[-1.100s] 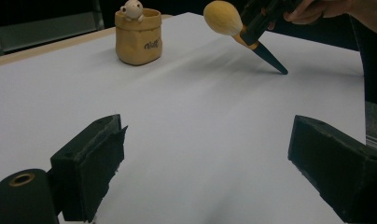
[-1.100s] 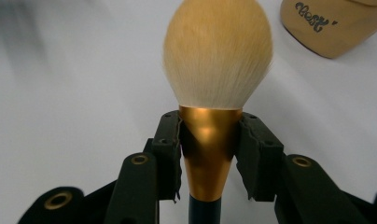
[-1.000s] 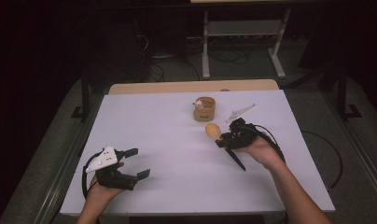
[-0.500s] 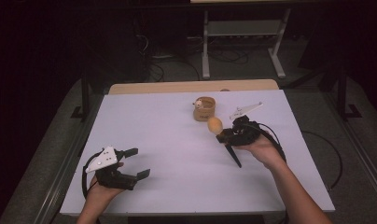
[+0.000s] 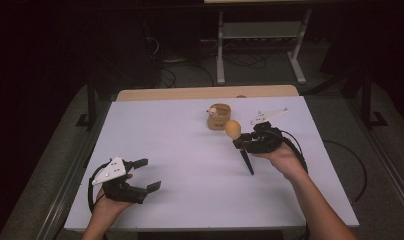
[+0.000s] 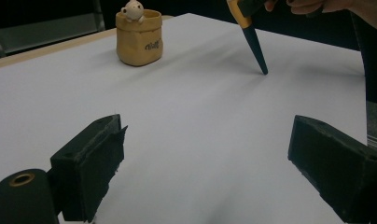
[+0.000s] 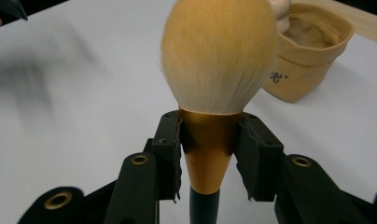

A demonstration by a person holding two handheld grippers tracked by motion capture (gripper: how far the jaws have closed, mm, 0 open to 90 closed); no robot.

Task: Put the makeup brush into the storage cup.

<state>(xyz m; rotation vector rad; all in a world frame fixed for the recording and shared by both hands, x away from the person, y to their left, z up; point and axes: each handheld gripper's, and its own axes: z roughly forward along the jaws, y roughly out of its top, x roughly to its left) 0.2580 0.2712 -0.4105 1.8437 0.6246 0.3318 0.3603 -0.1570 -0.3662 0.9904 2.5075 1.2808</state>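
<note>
Brush (image 5: 235,134) with a round tan tuft is pinched in the right gripper (image 5: 244,143), lifted over the right half of the white tabletop (image 5: 190,150), toward the far edge. From the right gripper view the two black jaws press on the gold collar (image 7: 209,149) just under the bristles (image 7: 219,56), one on each side, and the dark handle (image 7: 204,205) runs down between them. In the high view the tuft points toward the far edge while the dark tapered handle (image 5: 246,162) slants down toward the near edge; the left gripper view shows its pointed tip (image 6: 264,71) at or just above the white surface, and I cannot tell whether it touches.

Just beyond the tuft stands a small tan pot (image 5: 218,117) shaped like a sack, upright, with a little pale animal figure (image 6: 132,10) perched on its rim; the bristles are near the pot but apart from it.

At the near left corner the left gripper (image 5: 145,175) rests low in the person's left hand (image 5: 107,205), its jaws spread wide with bare tabletop between them, holding nothing. A right hand (image 5: 282,155) grips the other tool from behind.
</note>
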